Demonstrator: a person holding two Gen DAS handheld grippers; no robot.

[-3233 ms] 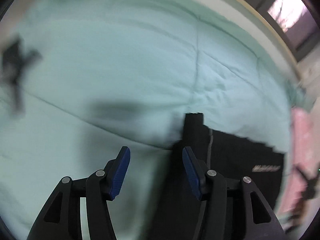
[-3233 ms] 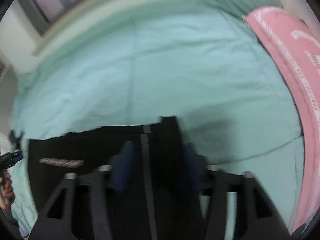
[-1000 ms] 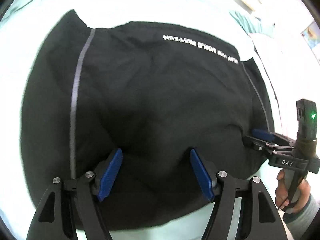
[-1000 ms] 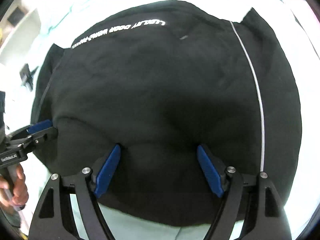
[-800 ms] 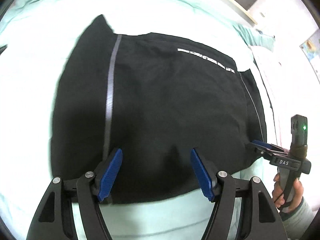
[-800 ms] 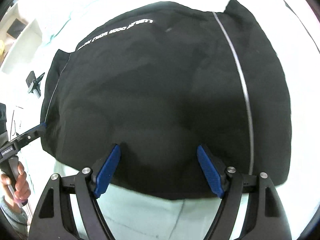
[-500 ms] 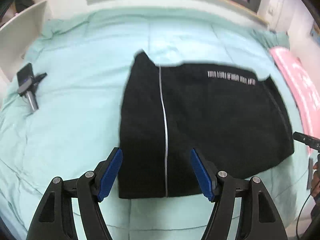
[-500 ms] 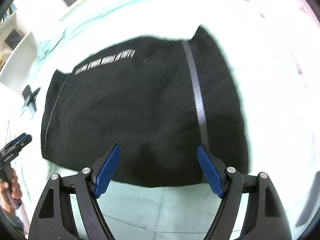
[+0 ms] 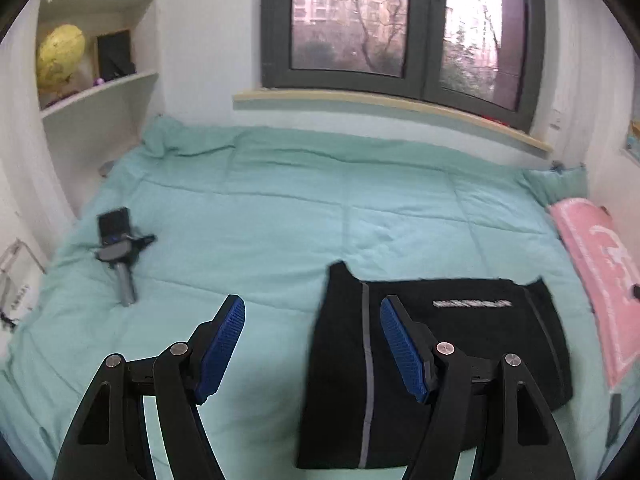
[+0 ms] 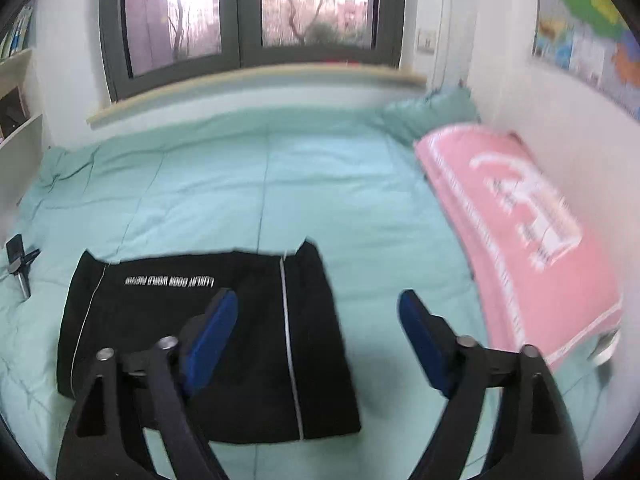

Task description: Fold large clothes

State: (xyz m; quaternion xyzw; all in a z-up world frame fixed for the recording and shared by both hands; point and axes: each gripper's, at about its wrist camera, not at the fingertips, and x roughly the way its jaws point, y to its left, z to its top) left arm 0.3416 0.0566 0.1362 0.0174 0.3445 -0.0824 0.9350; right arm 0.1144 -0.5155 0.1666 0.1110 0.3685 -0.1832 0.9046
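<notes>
The right gripper [image 10: 316, 338] hangs with jaws wide apart and empty above a folded black garment [image 10: 208, 340] lying flat on the green bed [image 10: 320, 184], a pink pillow [image 10: 520, 224] beside.

1 black folded garment [image 9: 460, 360] w/ 2 grey stripes. 2 grippers: left gripper [image 9: 312, 344], right gripper [image 10: 316, 332]. 1 pink blanket [image 10: 520, 240]. 1 teal quilt [image 9: 280, 216]. 1 handheld device [image 9: 118, 248]. 1 window [image 9: 400, 20], 2 panes.
</notes>
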